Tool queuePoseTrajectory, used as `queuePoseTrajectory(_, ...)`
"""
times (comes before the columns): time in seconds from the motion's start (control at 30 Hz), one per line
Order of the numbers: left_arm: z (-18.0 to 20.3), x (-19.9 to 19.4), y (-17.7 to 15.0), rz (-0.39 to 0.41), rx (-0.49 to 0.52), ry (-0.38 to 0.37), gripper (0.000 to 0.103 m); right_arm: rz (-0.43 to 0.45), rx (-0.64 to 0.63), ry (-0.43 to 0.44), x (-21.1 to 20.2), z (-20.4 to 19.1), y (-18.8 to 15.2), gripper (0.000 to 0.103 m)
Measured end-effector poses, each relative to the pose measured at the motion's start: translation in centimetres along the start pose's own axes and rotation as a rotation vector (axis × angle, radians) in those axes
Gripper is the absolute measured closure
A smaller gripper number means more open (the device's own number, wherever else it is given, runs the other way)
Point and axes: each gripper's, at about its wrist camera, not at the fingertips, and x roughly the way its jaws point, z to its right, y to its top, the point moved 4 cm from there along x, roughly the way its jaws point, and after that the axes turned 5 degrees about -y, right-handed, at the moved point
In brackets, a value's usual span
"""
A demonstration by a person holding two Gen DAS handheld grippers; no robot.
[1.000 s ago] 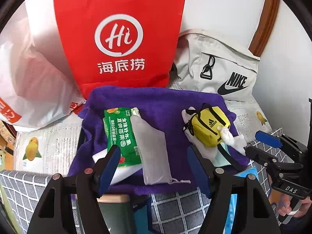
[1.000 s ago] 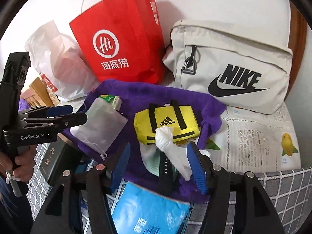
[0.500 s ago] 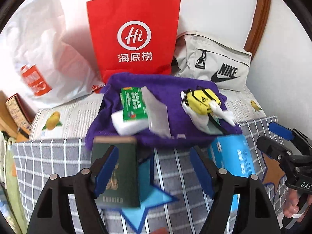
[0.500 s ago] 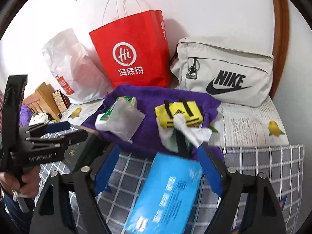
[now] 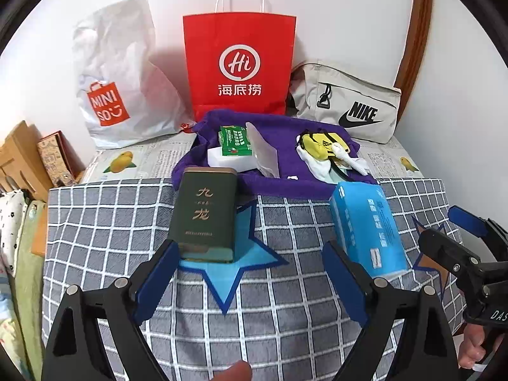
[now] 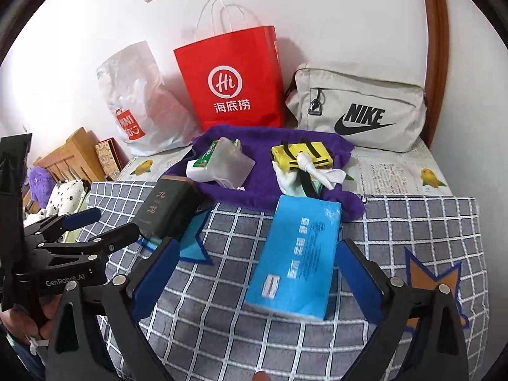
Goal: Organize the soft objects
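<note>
Both tongs are seen spread wide with nothing held — the left tongs (image 5: 250,274) above the grey checked cloth (image 5: 285,317) near a dark green tin (image 5: 204,216), the right tongs (image 6: 254,273) around, not touching, a blue tissue pack (image 6: 297,257). On the purple towel (image 5: 285,133) behind are laid a green packet (image 5: 235,141), a translucent pouch (image 5: 263,155) and a yellow mini bag (image 5: 320,144) — a white rag (image 6: 320,168) draped across the bag. A red paper bag (image 5: 239,63), a white plastic bag (image 5: 120,76) and a beige Nike bag (image 5: 346,104) are stood against the wall.

Tin (image 5: 204,212) left of tissue pack (image 5: 365,225), towel (image 5: 285,146) behind — bags at wall
</note>
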Motion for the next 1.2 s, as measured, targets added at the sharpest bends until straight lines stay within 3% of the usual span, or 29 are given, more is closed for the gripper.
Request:
queuePoseTrajectory(0.23, 0.2, -2.8, -0.9, 0.025, 0.008, 0.037, 0.012, 0.006, -0.022, -0.046, -2.4, -0.3, -1.0, 0.0)
queuePoseTrajectory(0.43, 0.1, -4.3, -1.5, 0.039, -0.001, 0.026, 0.012, -0.003, -0.033, -0.046, -3.2, -0.8, -1.6, 0.0)
queuePoseTrajectory(0.83, 1.4, -5.6, -2.6, 0.035, 0.027, -0.014, 0.012, -0.01, -0.042, -0.051, -3.7, -1.4, -2.2, 0.0)
queuePoseTrajectory(1.2, 1.1, -6.4, -2.6, 0.042, 0.024, -0.003, 0.012, -0.006, -0.035, -0.058, -4.2, -1.2, -2.2, 0.0)
